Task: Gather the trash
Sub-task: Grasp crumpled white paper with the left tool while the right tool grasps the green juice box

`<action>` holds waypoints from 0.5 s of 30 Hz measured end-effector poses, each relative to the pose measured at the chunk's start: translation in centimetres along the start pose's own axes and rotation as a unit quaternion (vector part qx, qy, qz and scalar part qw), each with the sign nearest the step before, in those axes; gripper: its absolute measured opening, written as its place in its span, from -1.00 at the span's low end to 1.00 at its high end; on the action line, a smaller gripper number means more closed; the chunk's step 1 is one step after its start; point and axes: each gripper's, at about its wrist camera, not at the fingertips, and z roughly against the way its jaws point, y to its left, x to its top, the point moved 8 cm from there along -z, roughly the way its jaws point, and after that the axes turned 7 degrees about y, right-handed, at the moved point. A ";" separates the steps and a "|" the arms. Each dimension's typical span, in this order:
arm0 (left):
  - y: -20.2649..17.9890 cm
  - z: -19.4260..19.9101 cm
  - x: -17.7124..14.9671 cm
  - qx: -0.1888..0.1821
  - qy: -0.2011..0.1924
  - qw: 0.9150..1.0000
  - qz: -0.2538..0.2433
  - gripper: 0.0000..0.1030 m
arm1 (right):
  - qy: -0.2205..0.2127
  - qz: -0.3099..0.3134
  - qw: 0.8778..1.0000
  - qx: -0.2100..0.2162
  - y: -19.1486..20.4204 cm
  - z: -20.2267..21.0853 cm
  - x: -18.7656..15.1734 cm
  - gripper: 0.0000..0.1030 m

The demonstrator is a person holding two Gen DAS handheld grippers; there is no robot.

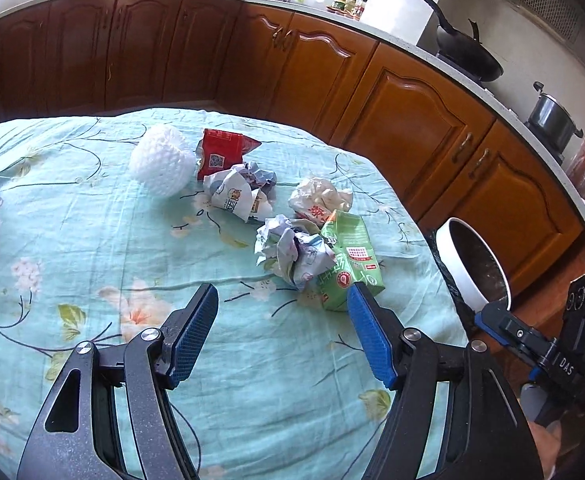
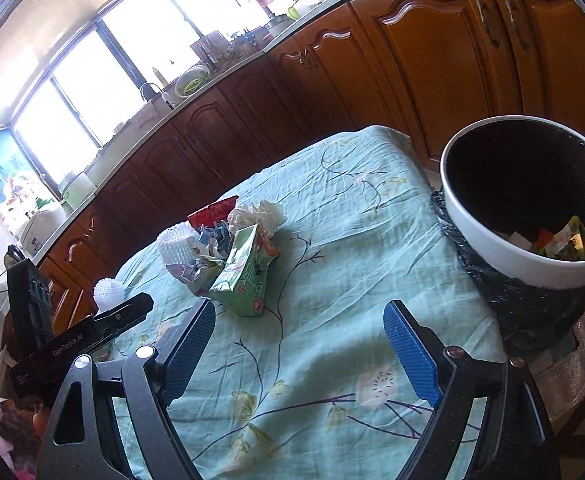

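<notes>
Trash lies in a loose pile on the teal floral tablecloth point(image 1: 92, 240): a green carton point(image 1: 348, 264), a crumpled paper ball point(image 1: 292, 250), a crumpled printed wrapper point(image 1: 238, 194), a white crumpled bag point(image 1: 320, 196), a red packet point(image 1: 222, 152) and a white foam net point(image 1: 162, 162). My left gripper point(image 1: 282, 300) is open and empty, just short of the paper ball and carton. My right gripper point(image 2: 298, 316) is open and empty, above the cloth between the green carton point(image 2: 246, 276) and the white bin point(image 2: 492, 236), which holds several scraps.
The bin stands at the table's right edge in a black bag point(image 2: 532, 312); it also shows in the left wrist view point(image 1: 466, 264). Another foam net point(image 2: 108, 290) lies at the left. Wooden cabinets point(image 1: 412, 128) and a counter with a wok point(image 1: 466, 50) run behind the table.
</notes>
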 end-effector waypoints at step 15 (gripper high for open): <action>0.5 -5.7 3.7 -0.049 0.046 0.998 0.020 -0.46 | 0.019 0.000 1.000 0.020 1.9 -3.7 1.7 0.68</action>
